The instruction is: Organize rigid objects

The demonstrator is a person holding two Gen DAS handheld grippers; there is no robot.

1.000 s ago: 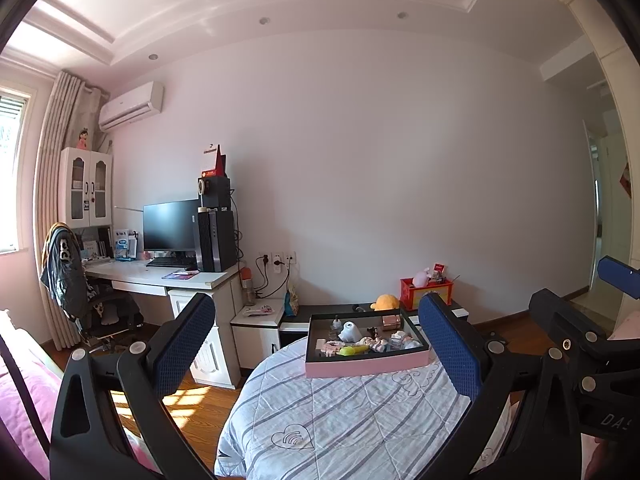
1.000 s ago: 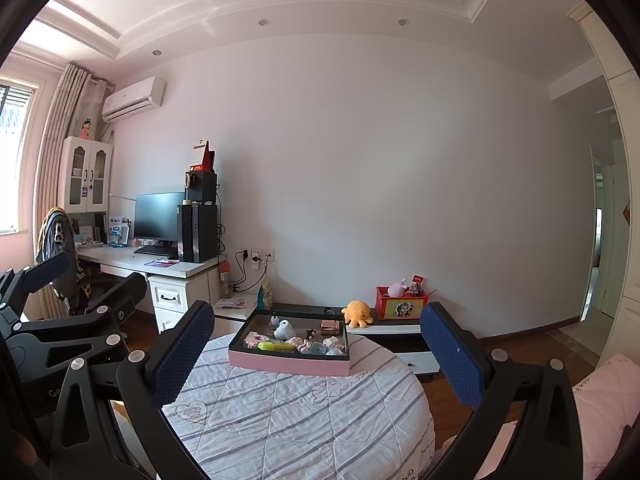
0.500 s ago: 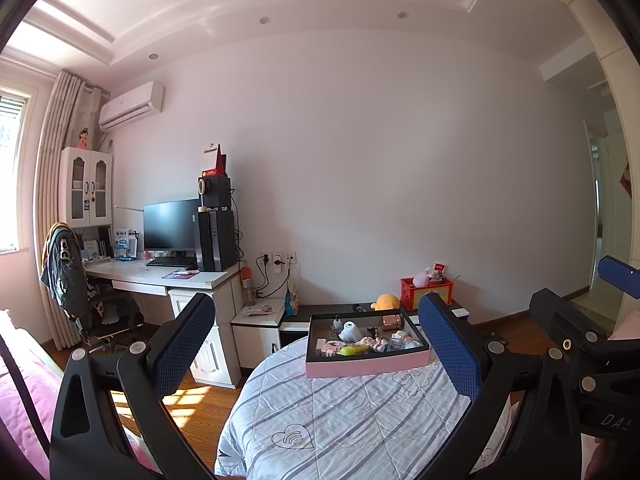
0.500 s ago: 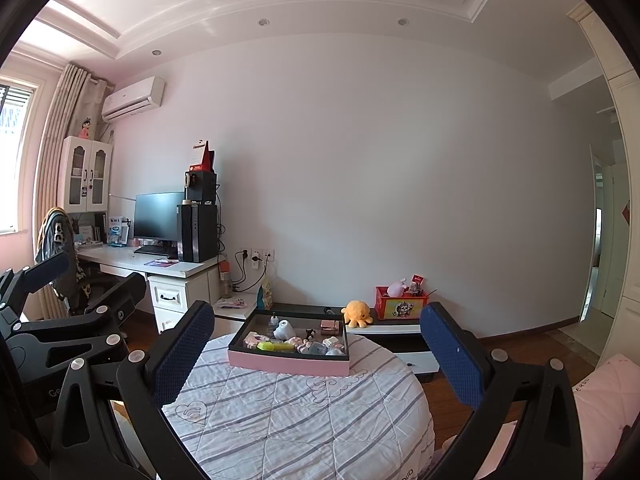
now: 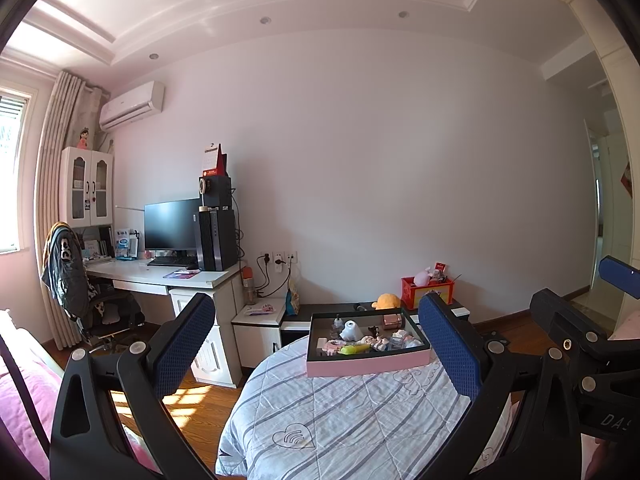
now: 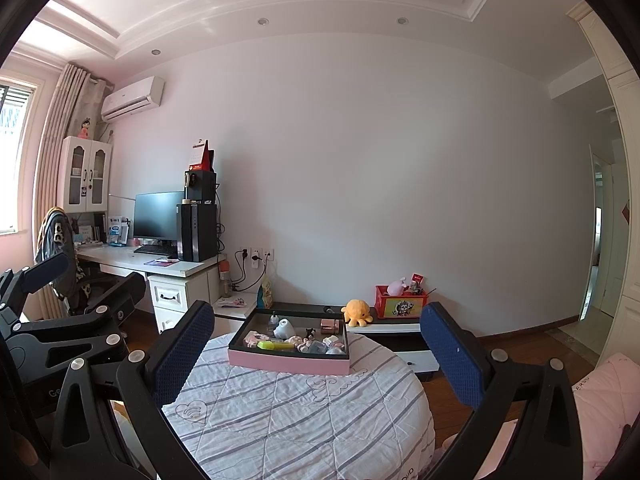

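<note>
Striped grey-and-white quilted cloth covers the round desk [image 5: 360,412], the biggest thing before both tongs. At its far edge sits the shallow pink-walled, black-rimmed tray [image 5: 368,365] filled with small rigid objects, well beyond the fingertips and touched by neither tool. The left tongs [image 5: 316,344] gape wide with nothing between the blue pads; from their camera the tray lies toward the right finger. The right tongs [image 6: 316,348] are likewise spread and empty, the tray nearly centred in their gap. A white cone-shaped piece [image 6: 284,328] and a yellow-green marker-like stick [image 6: 276,345] lie in the tray among smaller trinkets too tiny to name. Behind stand a white computer desk [image 5: 160,276] with a black monitor [image 5: 172,224], a low dark cabinet [image 6: 384,326], a red box [image 6: 400,306] and an orange plush octopus [image 6: 357,312]. No writing on the tray's contents can be read.
</note>
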